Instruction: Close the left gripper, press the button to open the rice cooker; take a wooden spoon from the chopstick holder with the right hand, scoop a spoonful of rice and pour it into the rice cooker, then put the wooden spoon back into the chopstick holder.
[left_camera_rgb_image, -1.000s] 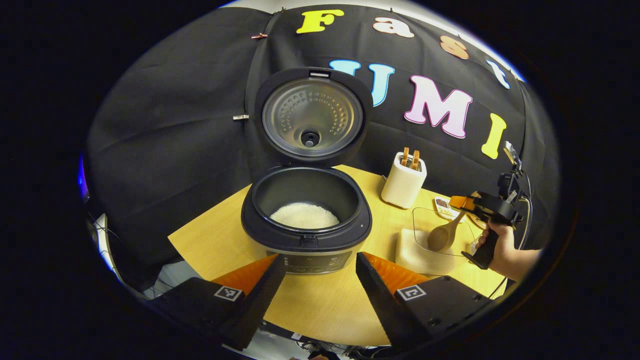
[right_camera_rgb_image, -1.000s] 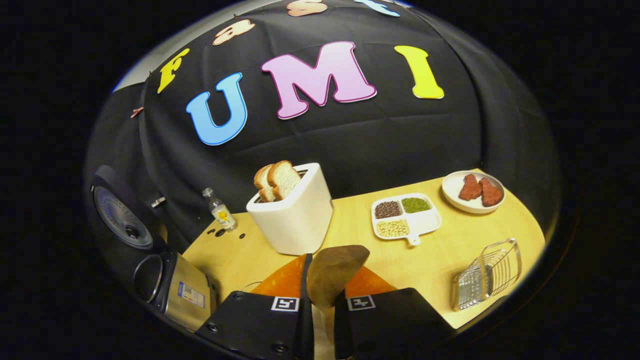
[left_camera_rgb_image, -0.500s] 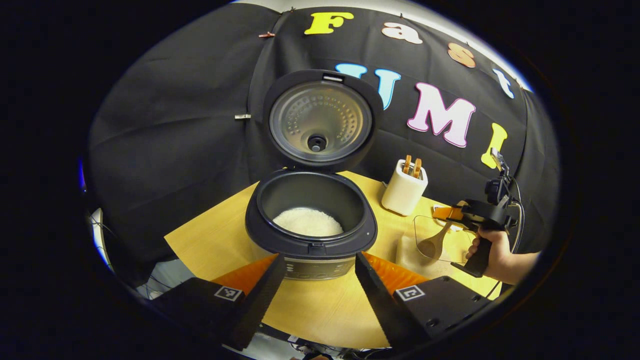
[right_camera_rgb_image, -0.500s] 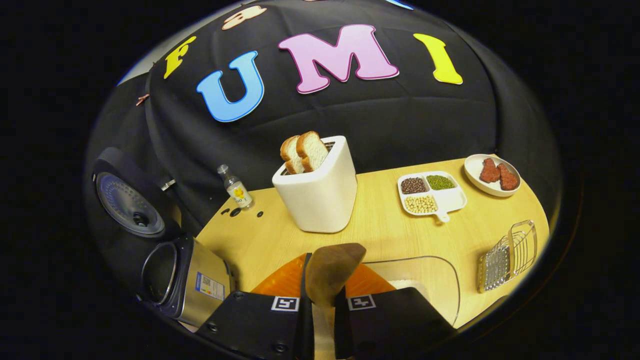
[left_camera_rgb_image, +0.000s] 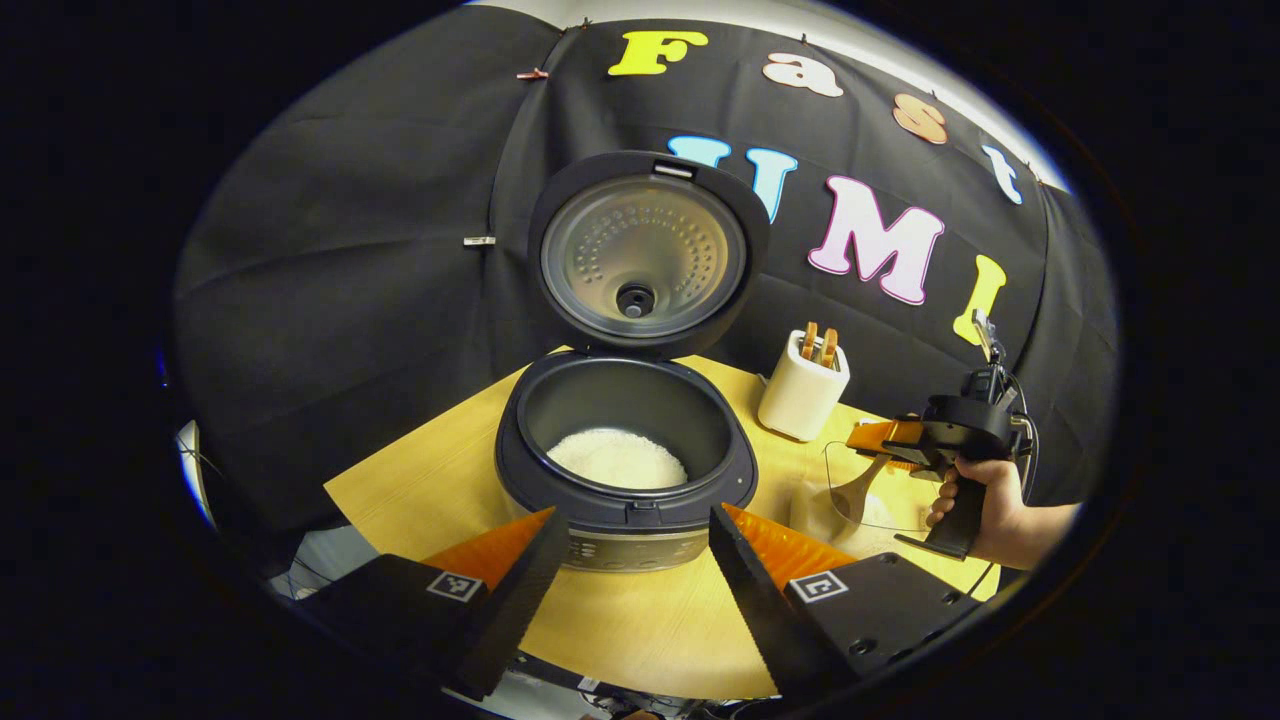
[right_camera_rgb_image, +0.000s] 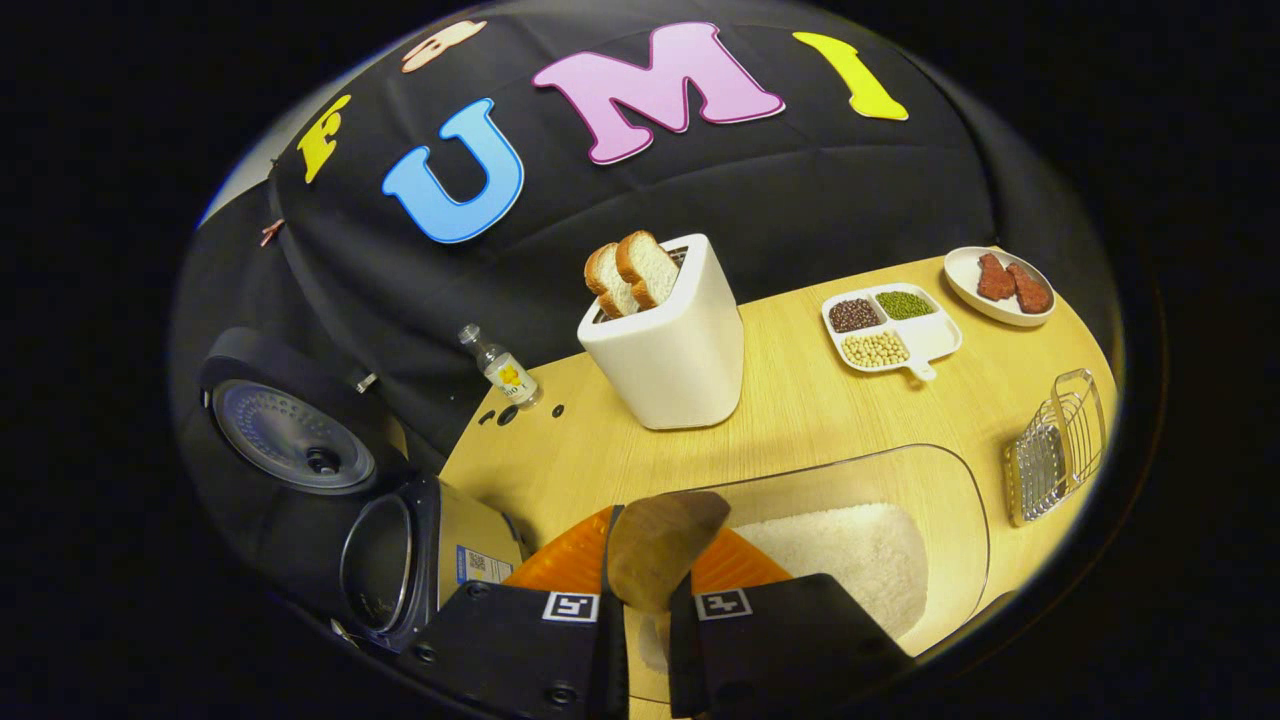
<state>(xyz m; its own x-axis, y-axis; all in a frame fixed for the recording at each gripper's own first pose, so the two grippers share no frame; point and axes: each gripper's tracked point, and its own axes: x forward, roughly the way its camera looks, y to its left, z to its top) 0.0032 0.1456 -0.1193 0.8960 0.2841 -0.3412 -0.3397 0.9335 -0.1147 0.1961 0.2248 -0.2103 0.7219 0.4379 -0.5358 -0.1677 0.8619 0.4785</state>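
The black rice cooker (left_camera_rgb_image: 625, 500) stands with its lid (left_camera_rgb_image: 645, 250) up and white rice (left_camera_rgb_image: 617, 458) in the pot. My left gripper (left_camera_rgb_image: 630, 512) is open just in front of it, holding nothing. My right gripper (right_camera_rgb_image: 648, 560) is shut on the wooden spoon (right_camera_rgb_image: 660, 530). The spoon bowl hangs over the clear container (right_camera_rgb_image: 950, 480) of rice (right_camera_rgb_image: 850, 550). In the left gripper view, a hand (left_camera_rgb_image: 990, 505) holds the right gripper (left_camera_rgb_image: 885, 437), and the spoon (left_camera_rgb_image: 858, 488) dips behind the container's clear wall (left_camera_rgb_image: 885, 500). A wire metal holder (right_camera_rgb_image: 1055, 445) stands at the right.
A white toaster (right_camera_rgb_image: 670, 350) with two bread slices stands behind the container. A small bottle (right_camera_rgb_image: 500, 370) is near the wall. A divided dish of beans (right_camera_rgb_image: 890, 330) and a plate with red pieces (right_camera_rgb_image: 1000, 285) lie at the far right. The cooker (right_camera_rgb_image: 400, 540) is to the left.
My right gripper has tilted down with the spoon, bringing the rice container into its view; the spoon bowl has sunk lower into the container. The left gripper has drawn back slightly, still open.
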